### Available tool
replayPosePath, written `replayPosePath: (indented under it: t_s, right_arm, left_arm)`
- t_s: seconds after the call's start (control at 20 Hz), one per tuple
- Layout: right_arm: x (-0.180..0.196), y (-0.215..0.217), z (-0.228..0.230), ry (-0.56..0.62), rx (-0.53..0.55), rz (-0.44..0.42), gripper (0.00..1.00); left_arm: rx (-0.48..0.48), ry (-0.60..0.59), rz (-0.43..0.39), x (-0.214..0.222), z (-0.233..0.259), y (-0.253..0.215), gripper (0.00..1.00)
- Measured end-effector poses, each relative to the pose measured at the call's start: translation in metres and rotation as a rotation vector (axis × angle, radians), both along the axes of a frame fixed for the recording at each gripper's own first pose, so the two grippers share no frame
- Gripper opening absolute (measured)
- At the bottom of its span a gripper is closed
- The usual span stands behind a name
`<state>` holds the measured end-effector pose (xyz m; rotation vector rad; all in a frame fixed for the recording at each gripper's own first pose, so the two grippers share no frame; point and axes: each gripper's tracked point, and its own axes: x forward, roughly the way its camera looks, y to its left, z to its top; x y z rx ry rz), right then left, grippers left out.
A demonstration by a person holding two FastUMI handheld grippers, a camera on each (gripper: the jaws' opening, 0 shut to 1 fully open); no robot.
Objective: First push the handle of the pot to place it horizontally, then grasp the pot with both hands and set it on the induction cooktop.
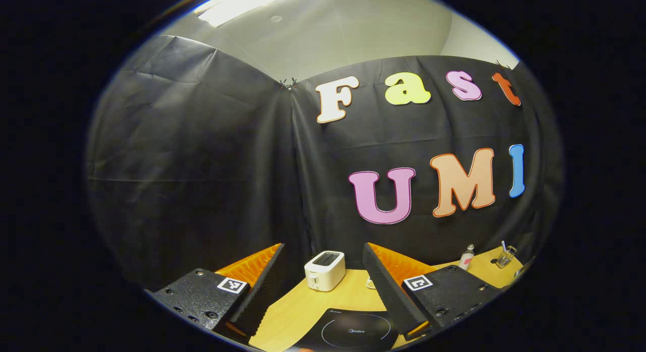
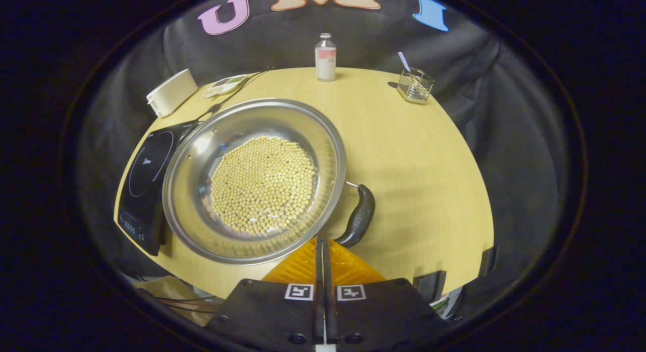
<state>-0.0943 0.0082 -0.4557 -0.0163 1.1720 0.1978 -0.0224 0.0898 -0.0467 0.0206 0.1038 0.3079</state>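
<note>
Table [image 2: 404, 140] bears pot [image 2: 255, 180], cooktop [image 2: 146, 185]; left jaws wide, right jaws closed empty.

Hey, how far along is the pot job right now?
Nothing looks finished. The pot of beans sits on the table beside the induction cooktop, not on it. In hand: the shut right hand-held gripper is at the pot's rim by the black handle. Left: pushing the handle, gripping with both; the left hand-held gripper is open.

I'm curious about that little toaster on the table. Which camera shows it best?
The left gripper view: the white toaster sits upright between the open fingers, its top slot visible. In the right gripper view it lies small and warped at the table's far edge.
</note>
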Motion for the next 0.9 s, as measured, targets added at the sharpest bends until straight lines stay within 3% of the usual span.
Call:
replayPosePath:
  t_s: [0.5, 0.9]
  right_arm:
    - [0.039, -0.014, -0.007, -0.028, 0.004, -0.059, 0.00]
    - [0.033, -0.020, 0.008, -0.044, 0.023, -0.033, 0.04]
  left_arm:
    - [0.002, 0.017, 0.001, -0.001, -0.005, -0.002, 0.97]
    - [-0.070, 0.026, -0.022, 0.003, -0.022, -0.015, 0.97]
